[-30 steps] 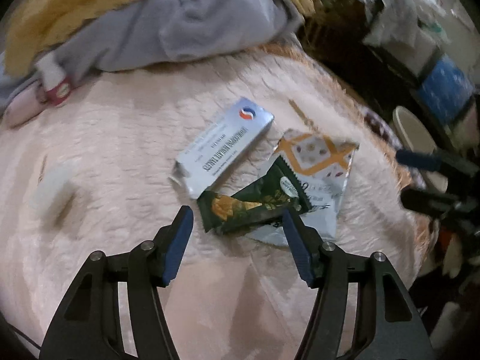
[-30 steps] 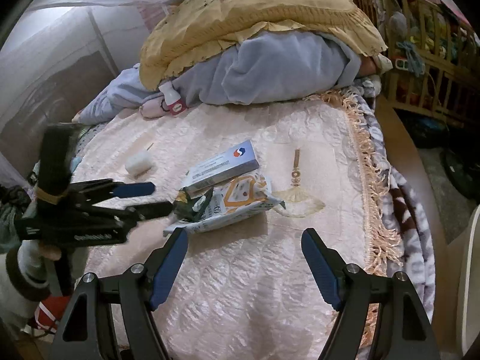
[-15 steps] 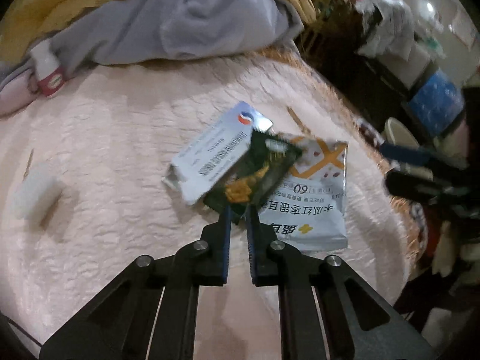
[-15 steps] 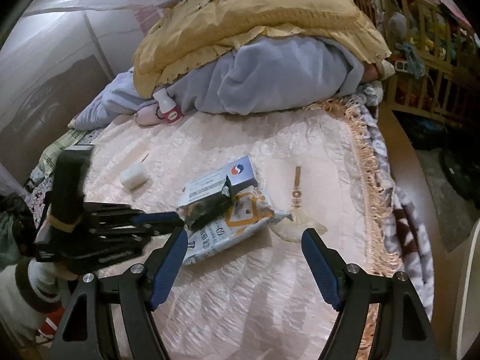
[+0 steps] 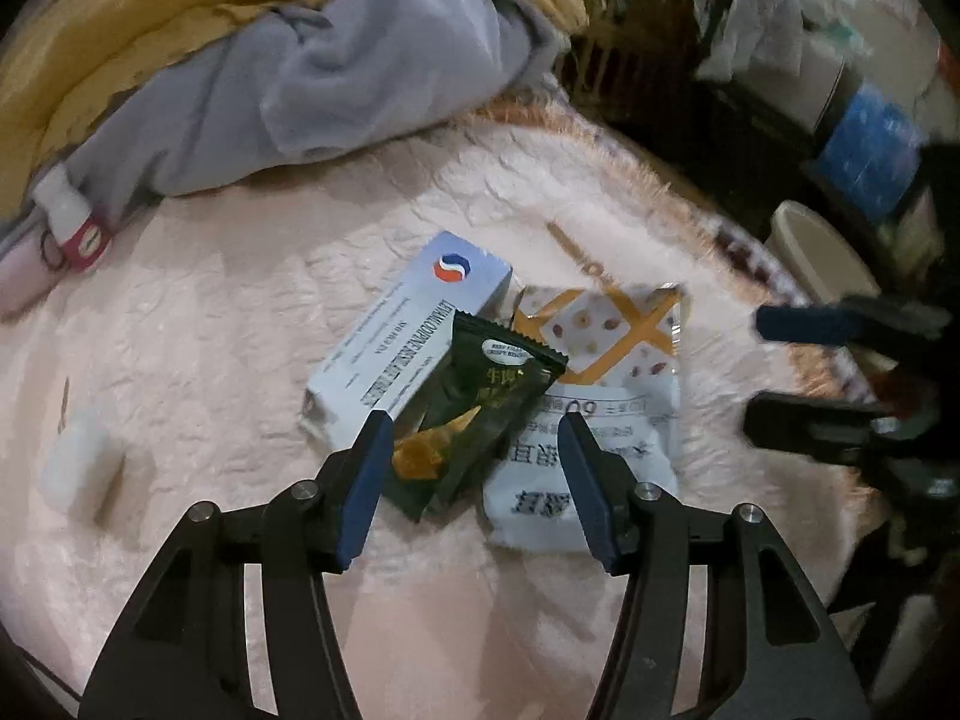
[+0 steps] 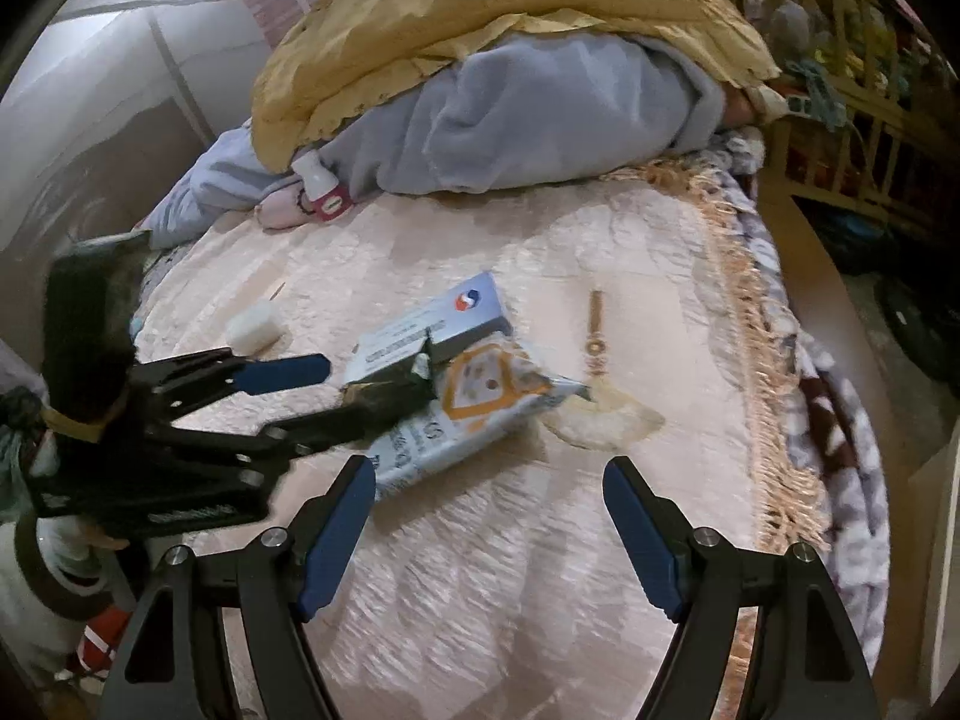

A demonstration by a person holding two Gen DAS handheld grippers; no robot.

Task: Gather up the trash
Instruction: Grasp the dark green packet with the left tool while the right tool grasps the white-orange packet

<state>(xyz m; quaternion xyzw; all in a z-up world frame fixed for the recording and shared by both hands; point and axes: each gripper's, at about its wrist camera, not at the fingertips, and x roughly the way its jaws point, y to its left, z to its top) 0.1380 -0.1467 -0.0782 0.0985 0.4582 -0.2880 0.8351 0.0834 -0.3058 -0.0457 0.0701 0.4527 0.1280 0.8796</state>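
Left gripper [image 5: 474, 456] has just been opening, and its blue pads now stand apart on either side of the dark green snack wrapper [image 5: 474, 420], which lies between them without being pressed. That wrapper rests tilted across the pile, its upper end on the white medicine box [image 5: 414, 324] and its right side over the white and orange sachet [image 5: 606, 372], all on the pink quilted bedspread [image 5: 210, 330]. The step in hand looks like gathering the litter into one heap: the wrapper seems set on the other two pieces, not carried off. Right gripper [image 6: 486, 510] hangs spread wide and empty over bare bedspread, near the sachet's lower edge. Further out, a small white block [image 5: 78, 468] lies well apart to the left, and a tasselled bookmark-like piece [image 6: 597, 330] lies just beyond the sachet; both may be trash too. At the head of the bed are a grey garment [image 6: 540, 114] and a yellow blanket [image 6: 480, 6]. Next, I judge, one gripper must close on the stacked pieces, low enough to catch the thin foil without pinching the cloth beneath.
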